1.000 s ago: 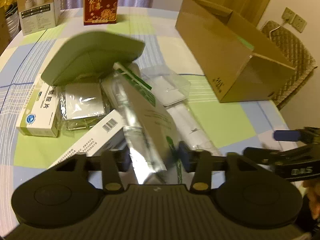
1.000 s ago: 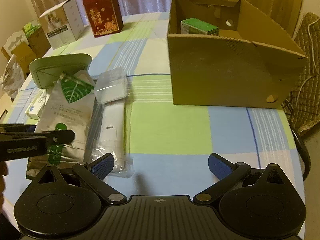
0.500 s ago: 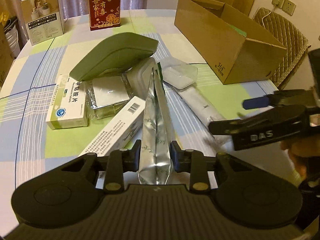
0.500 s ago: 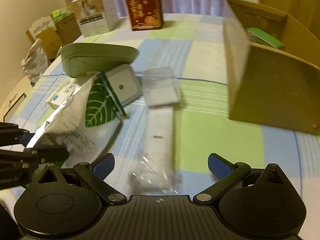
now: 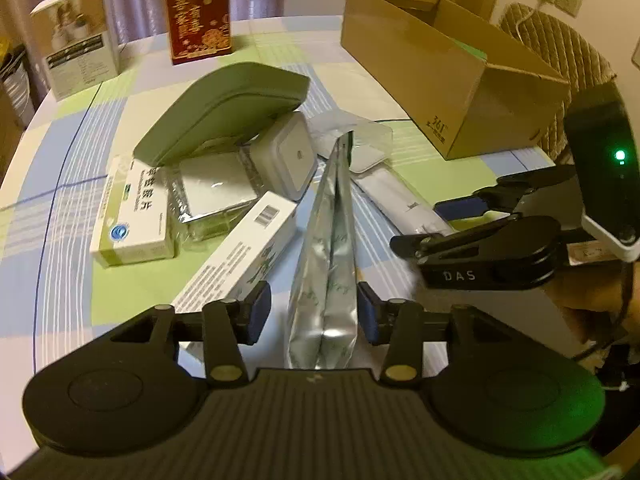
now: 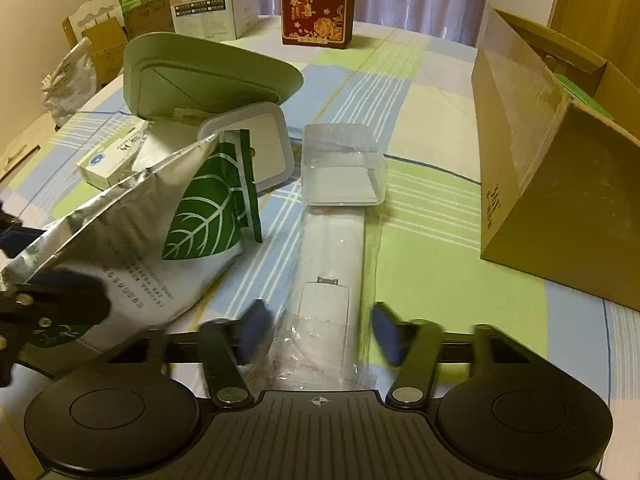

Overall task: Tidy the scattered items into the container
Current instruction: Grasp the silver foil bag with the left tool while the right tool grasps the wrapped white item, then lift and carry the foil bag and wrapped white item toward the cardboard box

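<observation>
Glossy crinkled foil pouch, matt cardboard box, clear plastic tub on woven tablecloth.

A checked tablecloth carries a cardboard box, cartons and packets.

Left gripper low and level, fingers parted with gaps either side of an upright pouch, right gripper pointing forward, fingers apart and motion-blurred, seemingly not gripping, a hand behind it.
</observation>
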Action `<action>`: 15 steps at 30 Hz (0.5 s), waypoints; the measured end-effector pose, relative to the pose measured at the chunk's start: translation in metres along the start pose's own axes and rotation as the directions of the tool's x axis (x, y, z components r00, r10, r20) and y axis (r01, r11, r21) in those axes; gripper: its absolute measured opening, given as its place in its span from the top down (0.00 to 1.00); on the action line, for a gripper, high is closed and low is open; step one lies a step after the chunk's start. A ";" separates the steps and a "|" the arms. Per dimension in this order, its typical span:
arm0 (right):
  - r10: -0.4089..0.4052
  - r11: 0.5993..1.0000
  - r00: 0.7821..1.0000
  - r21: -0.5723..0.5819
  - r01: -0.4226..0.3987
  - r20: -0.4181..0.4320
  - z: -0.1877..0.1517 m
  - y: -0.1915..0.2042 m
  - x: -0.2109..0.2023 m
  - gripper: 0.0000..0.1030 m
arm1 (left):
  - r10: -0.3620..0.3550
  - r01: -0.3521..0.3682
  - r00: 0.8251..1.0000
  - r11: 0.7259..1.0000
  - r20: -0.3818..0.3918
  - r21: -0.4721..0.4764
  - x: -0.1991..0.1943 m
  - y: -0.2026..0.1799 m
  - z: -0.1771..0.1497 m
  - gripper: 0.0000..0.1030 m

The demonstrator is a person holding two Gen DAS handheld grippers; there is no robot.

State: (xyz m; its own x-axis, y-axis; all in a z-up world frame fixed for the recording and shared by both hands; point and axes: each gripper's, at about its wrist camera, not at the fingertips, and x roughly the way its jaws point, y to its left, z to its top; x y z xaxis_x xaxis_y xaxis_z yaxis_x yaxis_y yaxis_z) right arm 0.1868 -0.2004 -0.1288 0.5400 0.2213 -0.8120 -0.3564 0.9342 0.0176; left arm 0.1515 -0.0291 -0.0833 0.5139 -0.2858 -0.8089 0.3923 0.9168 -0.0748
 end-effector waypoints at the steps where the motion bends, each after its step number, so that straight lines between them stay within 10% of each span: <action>1: -0.003 1.000 1.000 0.000 0.003 -0.003 0.000 0.000 -0.001 0.59 | -0.002 0.002 1.000 1.000 0.000 0.012 0.001 -0.002 0.001 0.55; 15: -0.014 0.998 1.000 0.056 0.015 -0.022 -0.029 -0.019 -0.036 0.60 | 0.028 -0.025 0.998 0.997 -0.053 0.066 0.013 -0.019 0.004 0.73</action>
State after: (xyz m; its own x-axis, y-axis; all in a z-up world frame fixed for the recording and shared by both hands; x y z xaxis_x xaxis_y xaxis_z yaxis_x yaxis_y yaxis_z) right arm 0.1525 -0.2340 -0.1167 0.5276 0.2020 -0.8251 -0.3054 0.9515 0.0376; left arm 0.1542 -0.0515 -0.0900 0.4835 -0.2447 -0.8404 0.4293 0.9030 -0.0160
